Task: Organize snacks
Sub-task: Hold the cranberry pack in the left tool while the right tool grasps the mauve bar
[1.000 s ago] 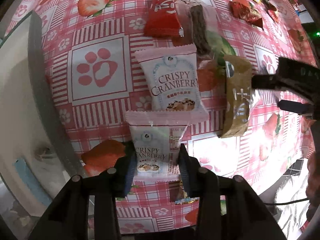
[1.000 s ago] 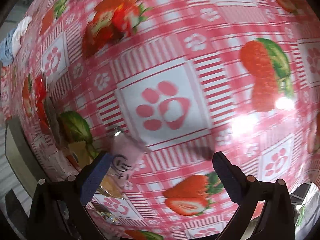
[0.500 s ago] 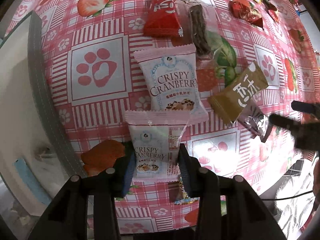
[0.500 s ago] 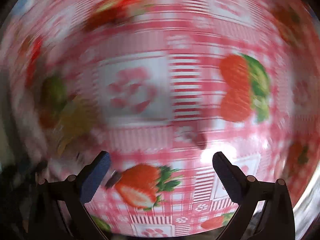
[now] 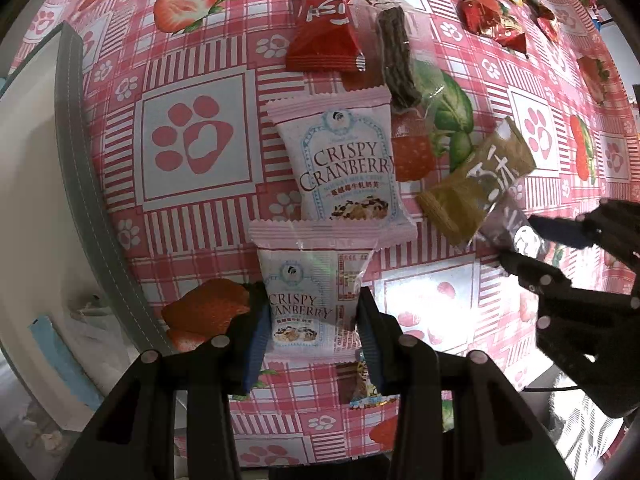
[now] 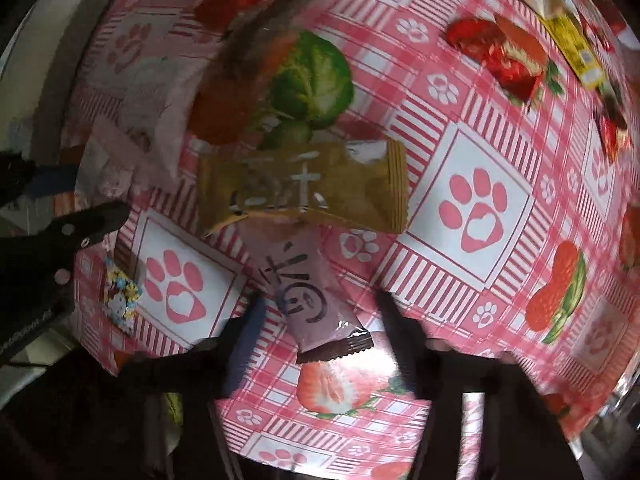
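Observation:
My left gripper (image 5: pixel 312 320) is shut on a pale Crispy Cranberry packet (image 5: pixel 308 280), its top edge overlapping a second Crispy Cranberry packet (image 5: pixel 344 168) lying flat on the strawberry tablecloth. My right gripper (image 6: pixel 320 328) is open, its fingers on either side of a mauve packet (image 6: pixel 316 300) that lies on the cloth; it shows in the left wrist view (image 5: pixel 540 248) at the right. A tan packet (image 6: pixel 304 188) lies just beyond the mauve one, partly over it; it shows in the left wrist view (image 5: pixel 476 184) too.
A red packet (image 5: pixel 324 24) and a clear-wrapped brown stick (image 5: pixel 396 64) lie beyond the cranberry packets. Red and yellow sweets (image 6: pixel 516 60) lie at the far right. A small floral packet (image 6: pixel 120 296) lies near the table's front edge. The table's left edge (image 5: pixel 92 184) is close.
My right gripper has swung back over the mauve and tan packets and narrowed around the mauve one. The tan packet turned on the cloth. My left gripper has held still with its packet.

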Tool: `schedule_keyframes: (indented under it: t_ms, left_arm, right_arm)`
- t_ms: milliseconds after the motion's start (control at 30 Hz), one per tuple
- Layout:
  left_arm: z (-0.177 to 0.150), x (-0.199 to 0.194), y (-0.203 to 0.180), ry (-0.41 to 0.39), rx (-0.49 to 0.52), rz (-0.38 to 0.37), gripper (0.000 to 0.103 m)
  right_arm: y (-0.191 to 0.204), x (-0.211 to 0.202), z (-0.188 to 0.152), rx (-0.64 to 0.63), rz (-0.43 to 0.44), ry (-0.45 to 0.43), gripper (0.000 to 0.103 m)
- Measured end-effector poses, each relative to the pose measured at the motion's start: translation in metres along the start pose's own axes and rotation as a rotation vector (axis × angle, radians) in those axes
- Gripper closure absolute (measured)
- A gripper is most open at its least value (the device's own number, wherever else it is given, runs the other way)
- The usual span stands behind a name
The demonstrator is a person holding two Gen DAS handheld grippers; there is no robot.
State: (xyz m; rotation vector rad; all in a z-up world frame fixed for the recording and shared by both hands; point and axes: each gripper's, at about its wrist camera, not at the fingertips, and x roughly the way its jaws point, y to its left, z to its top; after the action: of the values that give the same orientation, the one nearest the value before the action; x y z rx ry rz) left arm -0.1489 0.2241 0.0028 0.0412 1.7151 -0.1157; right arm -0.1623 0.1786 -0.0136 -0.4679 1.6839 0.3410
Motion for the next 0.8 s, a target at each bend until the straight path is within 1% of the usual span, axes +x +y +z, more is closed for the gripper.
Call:
schedule_keyframes:
  t_ms: [33, 67, 100, 133, 167, 300, 467, 533, 567, 600, 633, 700, 733, 767, 800]
  left_arm:
    - [0.0, -0.001, 0.001, 0.003, 0.0, -0.005, 0.059]
    - [0.0, -0.003, 0.002, 0.003, 0.0, -0.008, 0.059]
    - [0.0, -0.006, 0.002, -0.002, 0.0, -0.011, 0.059]
    - [-0.001, -0.008, 0.003, -0.006, 0.001, -0.015, 0.059]
    - [-0.001, -0.012, 0.003, -0.014, 0.004, -0.02, 0.059]
    - [-0.004, -0.028, 0.004, -0.035, 0.012, -0.04, 0.059]
    - [-0.007, -0.046, 0.006, -0.061, 0.008, -0.063, 0.059]
    - [-0.008, -0.055, 0.009, -0.072, 0.007, -0.067, 0.059]
    - [-0.008, -0.057, 0.01, -0.075, 0.006, -0.069, 0.059]
    - [-0.008, -0.06, 0.012, -0.079, 0.004, -0.069, 0.059]
    - [-0.009, -0.062, 0.014, -0.083, 0.005, -0.068, 0.059]
    - [-0.009, -0.069, 0.018, -0.093, -0.002, -0.07, 0.059]
    - [-0.009, -0.072, 0.02, -0.097, -0.004, -0.071, 0.059]
    - [-0.009, -0.076, 0.022, -0.103, -0.007, -0.07, 0.059]
    - [-0.004, -0.077, 0.02, -0.108, -0.011, -0.066, 0.059]
  right_arm:
    - [0.002, -0.005, -0.001, 0.002, 0.012, 0.003, 0.072]
    - [0.004, -0.007, -0.002, 0.012, 0.027, 0.004, 0.074]
    - [-0.008, -0.012, -0.004, 0.021, 0.041, 0.005, 0.075]
    - [-0.009, -0.015, -0.006, 0.045, 0.074, 0.003, 0.076]
    - [-0.01, -0.018, -0.011, 0.069, 0.11, -0.003, 0.076]
    - [-0.038, -0.033, -0.025, 0.14, 0.186, -0.026, 0.076]
    - [-0.067, -0.056, -0.036, 0.208, 0.252, -0.057, 0.076]
    - [-0.08, -0.067, -0.036, 0.216, 0.261, -0.066, 0.076]
    - [-0.081, -0.072, -0.036, 0.216, 0.257, -0.073, 0.077]
    - [-0.09, -0.079, -0.038, 0.212, 0.25, -0.076, 0.077]
    - [-0.101, -0.095, -0.038, 0.208, 0.242, -0.076, 0.076]
    - [-0.103, -0.1, -0.039, 0.21, 0.21, -0.06, 0.076]
    - [-0.099, -0.096, -0.036, 0.209, 0.197, -0.039, 0.075]
    - [-0.099, -0.091, -0.035, 0.203, 0.184, -0.013, 0.063]
    - [-0.104, -0.068, -0.032, 0.196, 0.167, -0.006, 0.05]
